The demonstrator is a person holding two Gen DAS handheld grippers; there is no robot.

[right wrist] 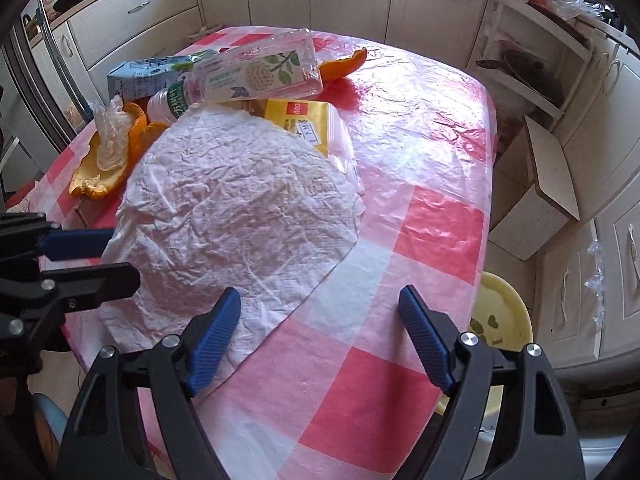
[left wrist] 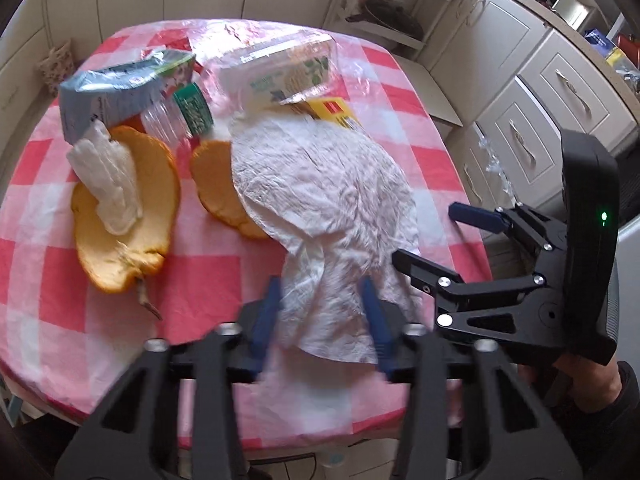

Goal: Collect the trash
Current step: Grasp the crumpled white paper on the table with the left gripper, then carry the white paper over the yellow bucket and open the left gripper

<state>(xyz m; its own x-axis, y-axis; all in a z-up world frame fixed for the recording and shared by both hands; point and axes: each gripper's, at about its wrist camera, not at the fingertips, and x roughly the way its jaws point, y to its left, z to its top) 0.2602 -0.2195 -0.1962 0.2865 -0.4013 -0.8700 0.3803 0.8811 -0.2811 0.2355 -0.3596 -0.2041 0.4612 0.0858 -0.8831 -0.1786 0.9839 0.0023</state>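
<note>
A large crumpled white paper towel (left wrist: 320,184) lies on the red-and-white checked table (left wrist: 48,160); it also shows in the right wrist view (right wrist: 236,216). My left gripper (left wrist: 324,320) is open, its blue fingers straddling the towel's near end. My right gripper (right wrist: 320,336) is open and empty over the table's near edge, its left finger (right wrist: 216,332) over the towel's corner; it also appears in the left wrist view (left wrist: 432,240). Behind lie orange peels (left wrist: 128,216), a blue carton (left wrist: 108,92), a plastic bottle (left wrist: 180,116), a clear plastic box (left wrist: 280,68) and a yellow packet (right wrist: 304,116).
A crumpled plastic glove (left wrist: 108,176) lies on the left peel. White kitchen cabinets (left wrist: 540,92) surround the table. A cardboard box (right wrist: 536,200) and a yellow stool (right wrist: 500,316) stand on the floor to the right of the table.
</note>
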